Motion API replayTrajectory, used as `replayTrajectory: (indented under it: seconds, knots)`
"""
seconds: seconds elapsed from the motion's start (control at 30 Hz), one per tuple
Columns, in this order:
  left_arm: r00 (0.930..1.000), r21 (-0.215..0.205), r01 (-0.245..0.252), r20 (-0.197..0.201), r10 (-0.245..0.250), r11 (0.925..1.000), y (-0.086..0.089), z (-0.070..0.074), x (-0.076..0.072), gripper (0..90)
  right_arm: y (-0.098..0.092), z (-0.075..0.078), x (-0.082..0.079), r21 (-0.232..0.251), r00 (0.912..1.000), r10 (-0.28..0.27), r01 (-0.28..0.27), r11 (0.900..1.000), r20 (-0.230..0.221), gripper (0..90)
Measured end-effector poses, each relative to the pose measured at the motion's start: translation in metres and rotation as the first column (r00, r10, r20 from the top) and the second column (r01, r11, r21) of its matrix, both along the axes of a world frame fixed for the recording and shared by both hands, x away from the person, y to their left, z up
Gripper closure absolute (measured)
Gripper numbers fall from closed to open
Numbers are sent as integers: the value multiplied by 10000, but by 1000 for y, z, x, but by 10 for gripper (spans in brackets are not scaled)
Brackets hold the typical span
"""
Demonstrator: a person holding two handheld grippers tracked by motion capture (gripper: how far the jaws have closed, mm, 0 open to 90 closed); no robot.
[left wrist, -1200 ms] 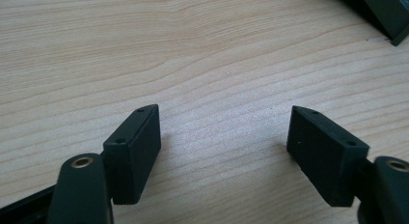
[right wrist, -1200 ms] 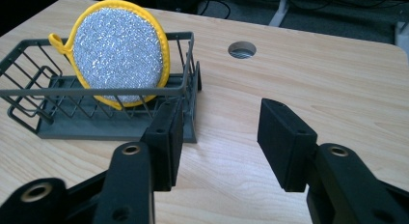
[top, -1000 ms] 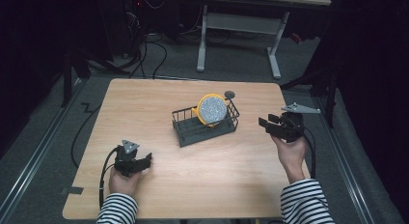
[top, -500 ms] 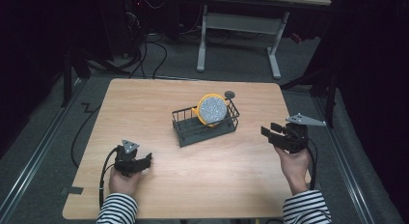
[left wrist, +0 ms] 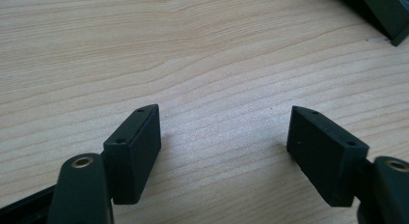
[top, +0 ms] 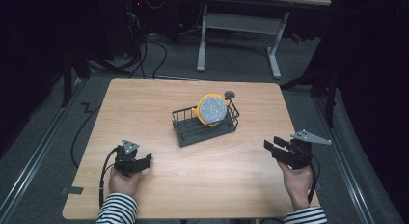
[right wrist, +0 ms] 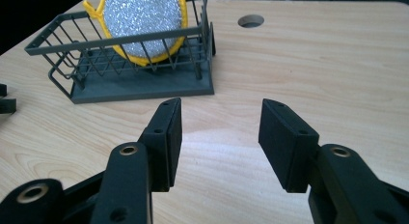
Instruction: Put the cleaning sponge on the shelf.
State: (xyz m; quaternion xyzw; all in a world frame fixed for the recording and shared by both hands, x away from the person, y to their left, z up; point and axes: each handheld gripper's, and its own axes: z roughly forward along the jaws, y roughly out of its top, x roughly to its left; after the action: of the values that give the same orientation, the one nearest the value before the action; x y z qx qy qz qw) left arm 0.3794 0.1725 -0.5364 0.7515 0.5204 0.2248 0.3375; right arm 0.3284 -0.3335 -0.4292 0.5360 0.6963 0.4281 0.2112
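A dark wire basket (top: pixel 183 129) stands near the middle of the wooden table (top: pixel 144 108). A round silver sponge with a yellow rim (top: pixel 212 109) leans upright inside it at its right end. In the right gripper view the basket (right wrist: pixel 72 84) and sponge (right wrist: pixel 142 16) lie ahead and to the left. My left gripper (top: pixel 147 159) rests low on the table at the front left, open and empty, with bare wood between its jaws (left wrist: pixel 224 130). My right gripper (top: pixel 271 146) is held at the front right, open and empty (right wrist: pixel 219 120), pointing towards the basket.
A round cable hole (top: pixel 229 94) sits in the table behind the basket. Another desk's white legs (top: pixel 275 45) and cables on the floor lie beyond the far edge. A metal rail (top: pixel 29 180) runs along the floor on the left.
My right gripper has moved down towards the table's front right and a little nearer the person. The left gripper and the basket have stayed in place.
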Motion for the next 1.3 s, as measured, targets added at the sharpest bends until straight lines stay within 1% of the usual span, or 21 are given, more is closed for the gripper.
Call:
replayTrajectory:
  seconds: [0.03, 0.07, 0.17, 0.2, 0.27, 0.3, 0.37, 0.47, 0.6, 0.7, 0.73, 0.77, 0.8, 0.83, 0.87, 0.9, 0.93, 1.07, 1.1, 1.17, 1.3]
  knots:
    - [10000, 0, 0, 0, 0, 10000, 0, 0, 0, 284, 0, 0, 0, 0, 10000, 0, 0, 10000, 0, 510]
    - [10000, -1, -1, 0, 1, 10000, 0, 0, 0, 284, -1, -4, -2, 37, 10000, -32, 32, 10000, -12, 508]
    - [10000, 0, 1, 0, -1, 10000, 0, 0, 0, 284, -2, -8, -4, 104, 10000, -93, 93, 9999, -16, 506]
    - [10000, 6, -1, 2, 1, 10000, 0, 0, 0, 284, -2, -13, -5, 156, 9999, -131, 132, 9998, -66, 498]
    - [10000, 10, -2, 2, 2, 10000, 0, 0, 0, 284, -2, -14, -5, 154, 9999, -143, 144, 9998, -97, 495]
    - [10000, 13, -1, 0, 1, 10000, 0, 0, 0, 284, -1, -20, -6, 97, 9998, -182, 182, 9998, -71, 478]
    - [10000, 13, -6, 3, 6, 10000, 0, 0, 0, 284, -1, -22, -6, 98, 9998, -207, 208, 9997, -76, 472]
    - [10000, 8, -7, 3, 7, 10000, 0, 0, 0, 284, 0, -29, -7, 145, 9996, -248, 249, 9996, -98, 451]
    - [10000, 14, -10, 5, 10, 10000, 0, 0, 0, 284, 3, -39, -7, -2, 9993, -326, 326, 9995, -184, 414]
    - [10000, 17, -9, 2, 9, 10000, 0, 0, 0, 284, 3, -43, -7, -2, 9993, -336, 336, 9994, -157, 402]
    - [10000, 16, -11, 4, 11, 10000, 0, 0, 0, 284, 4, -48, -6, -45, 9992, -380, 380, 9993, -154, 393]
    - [10000, 16, -10, 4, 10, 10000, 0, 0, 0, 284, 4, -48, -6, -45, 9992, -380, 380, 9993, -154, 393]
    - [10000, 17, -12, 2, 12, 10000, 0, 0, 0, 284, 5, -52, -6, -44, 9991, -382, 382, 9993, -192, 387]
    - [10000, 17, -12, 2, 12, 10000, 0, 0, 0, 284, 5, -52, -6, -44, 9991, -382, 382, 9993, -192, 387]
    - [10000, 18, -12, 4, 12, 10000, 0, 0, 0, 284, 5, -54, -6, -48, 9989, -415, 414, 9991, -236, 385]
    - [10000, 19, -11, 5, 11, 10000, 0, 0, 0, 284, 6, -59, -4, -91, 9980, -435, 431, 9990, -454, 389]
    - [10000, 20, -12, 6, 12, 10000, 0, 0, 0, 284, 6, -60, -4, -79, 9975, -438, 434, 9990, -558, 391]
    - [10000, 27, -10, 6, 10, 10000, 0, 0, 0, 284, 5, -66, -3, -146, 9968, -449, 440, 9989, -666, 395]
    - [10000, 27, -12, 4, 12, 10000, 0, 0, 0, 284, 4, -70, -2, -120, 9963, -497, 490, 9987, -708, 395]
    - [10000, 29, -10, 4, 10, 10000, 0, 0, 0, 284, 4, -71, -2, -107, 9954, -555, 548, 9984, -787, 395]
    - [10000, 26, -19, 6, 19, 10000, 0, 0, 0, 284, 2, -78, 0, -279, 9940, -684, 663, 9974, -848, 388]
